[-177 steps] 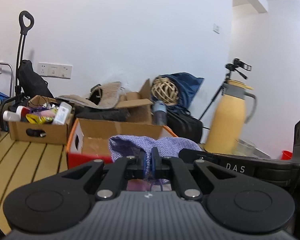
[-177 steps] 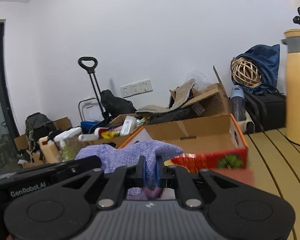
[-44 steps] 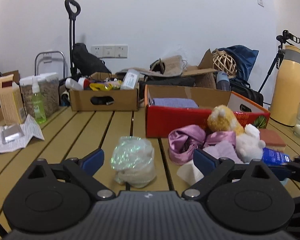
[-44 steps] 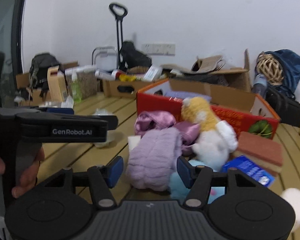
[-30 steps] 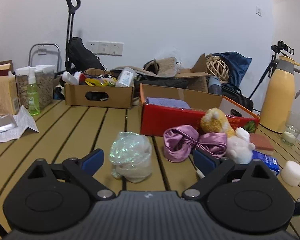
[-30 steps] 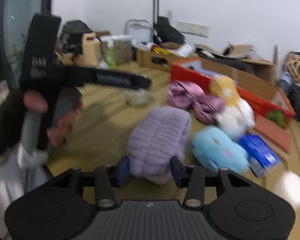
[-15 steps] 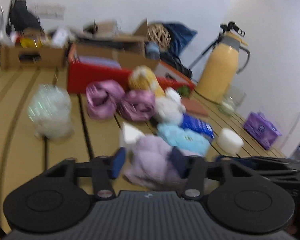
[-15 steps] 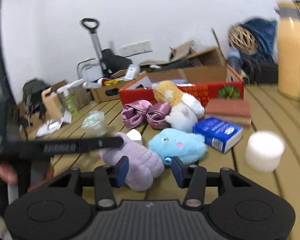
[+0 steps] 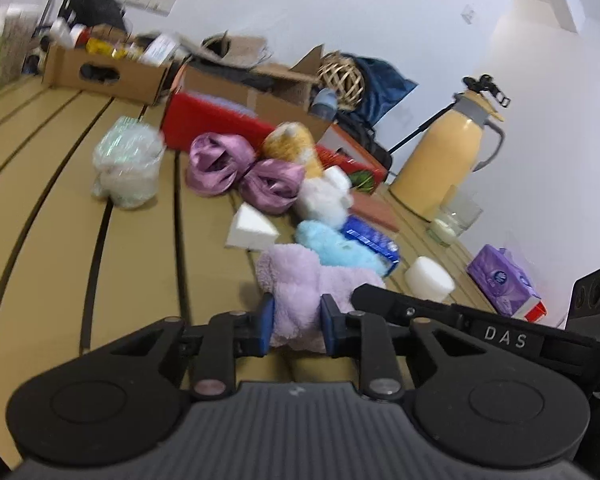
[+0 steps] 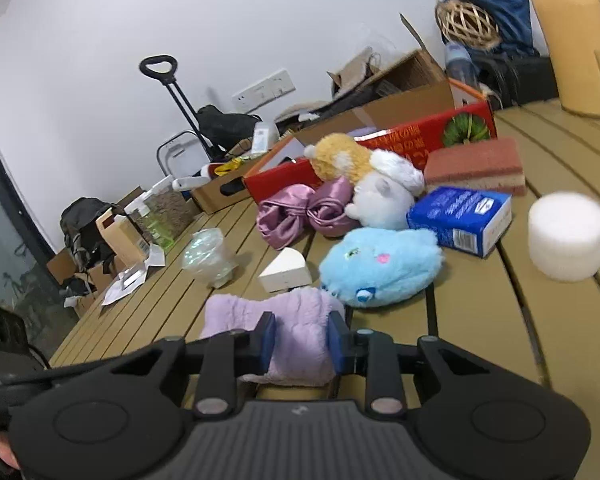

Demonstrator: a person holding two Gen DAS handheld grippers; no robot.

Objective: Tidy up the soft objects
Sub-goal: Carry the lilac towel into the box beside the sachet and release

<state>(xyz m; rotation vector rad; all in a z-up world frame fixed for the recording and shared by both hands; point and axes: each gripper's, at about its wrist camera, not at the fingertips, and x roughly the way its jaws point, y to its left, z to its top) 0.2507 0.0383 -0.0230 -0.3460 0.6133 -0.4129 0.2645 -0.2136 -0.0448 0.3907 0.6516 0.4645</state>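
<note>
A fluffy lilac cloth (image 9: pixel 300 280) lies on the wooden slat table; it also shows in the right wrist view (image 10: pixel 296 320). My left gripper (image 9: pixel 296 322) has its jaws around one end of it, pads touching the fabric. My right gripper (image 10: pixel 302 342) has its jaws around the other end, pads against the fabric. A blue plush (image 10: pixel 380 266) lies just beyond the cloth, then a white and orange plush (image 10: pixel 364 176) and a purple satin bow (image 10: pixel 304 208). The red open box (image 10: pixel 400 140) stands behind them with a purple cloth inside.
A white foam wedge (image 10: pixel 286 270), a white foam cylinder (image 10: pixel 566 236), a blue carton (image 10: pixel 460 218), a red sponge (image 10: pixel 476 164) and a shiny bag (image 9: pixel 126 162) lie on the table. A yellow thermos (image 9: pixel 444 160), a glass (image 9: pixel 454 220) and a purple tissue pack (image 9: pixel 504 280) stand right.
Both grippers came down onto the lilac cloth from either end and their jaws narrowed onto it. Earlier both let go of the purple knit cloth in the red box.
</note>
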